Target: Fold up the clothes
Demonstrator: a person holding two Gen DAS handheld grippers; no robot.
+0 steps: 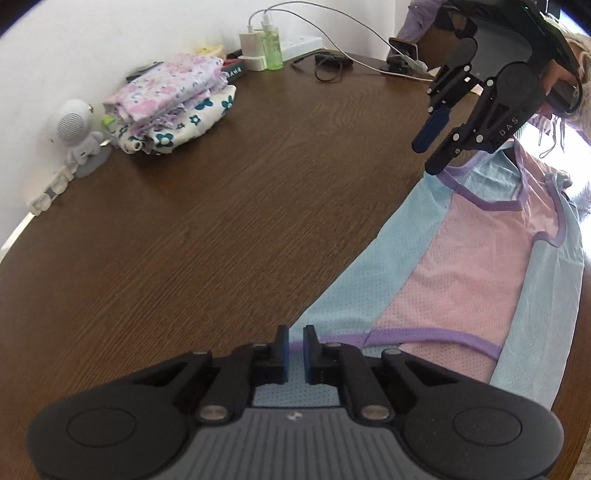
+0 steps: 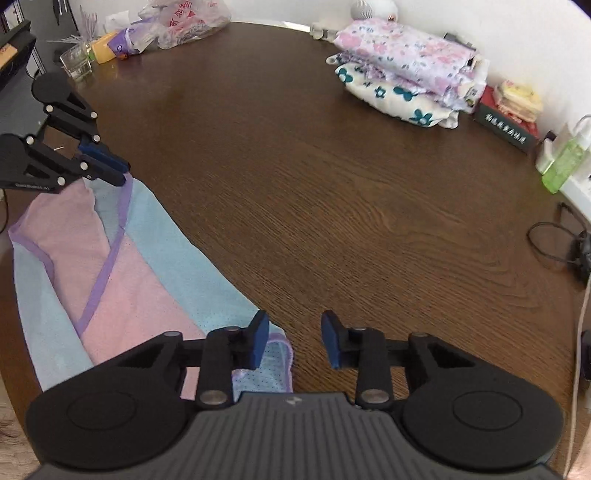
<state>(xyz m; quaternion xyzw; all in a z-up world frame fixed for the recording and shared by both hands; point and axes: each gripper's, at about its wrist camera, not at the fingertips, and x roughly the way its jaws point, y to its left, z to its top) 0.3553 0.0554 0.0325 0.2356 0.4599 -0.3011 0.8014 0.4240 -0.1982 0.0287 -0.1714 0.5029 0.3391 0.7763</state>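
Observation:
A pink and light-blue mesh top with purple trim (image 1: 461,258) lies flat near the edge of the brown wooden table (image 1: 221,221); it also shows in the right wrist view (image 2: 129,277). My left gripper (image 1: 295,347) is shut on the top's hem corner; it appears at the left of the right wrist view (image 2: 107,164), clamped on the purple trim. My right gripper (image 2: 295,343) is open, just above the top's shoulder corner, one finger over the cloth. In the left wrist view it (image 1: 430,155) hovers open above the neckline.
A stack of folded floral clothes (image 1: 173,99) sits at the back by the wall, also in the right wrist view (image 2: 406,70). A speaker figurine (image 1: 77,136), a green bottle (image 1: 271,48), chargers and cables (image 1: 332,66), a glass (image 2: 75,62) and a plastic bag (image 2: 184,22) line the table's far edges.

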